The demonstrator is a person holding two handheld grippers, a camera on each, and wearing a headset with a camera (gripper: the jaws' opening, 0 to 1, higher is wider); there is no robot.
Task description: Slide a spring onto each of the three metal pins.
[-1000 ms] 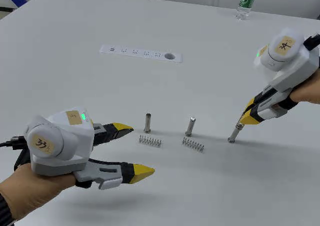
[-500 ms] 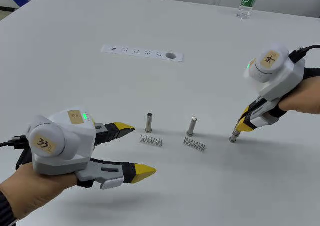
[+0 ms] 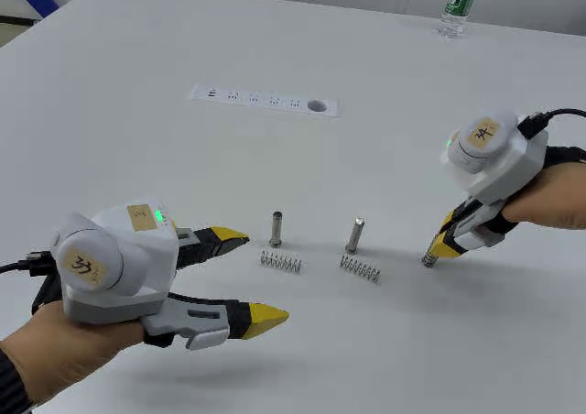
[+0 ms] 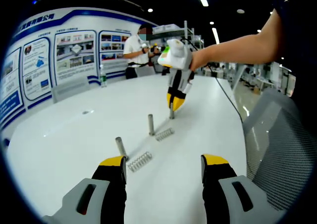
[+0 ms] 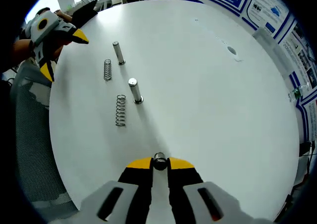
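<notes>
- Left gripper (image 3: 258,277): white and grey body, black jaws tipped yellow, green light.
- Right gripper (image 3: 439,247): the same white, black and yellow.
- Left pin (image 3: 276,228), middle pin (image 3: 355,234), right pin (image 5: 159,161): shiny silver.
- Left spring (image 3: 280,262), middle spring (image 3: 360,268): grey metal.
- Table (image 3: 137,157): plain white.
- Power strip (image 3: 264,101): white, one dark round spot.
- Bottle (image 3: 456,2): clear, green label.

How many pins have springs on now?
None clearly finished. The right tool is shut on the right pin, seemingly fitting a spring. To do: the left spring and middle spring lie beside the bare left pin and middle pin. The left tool is open.
</notes>
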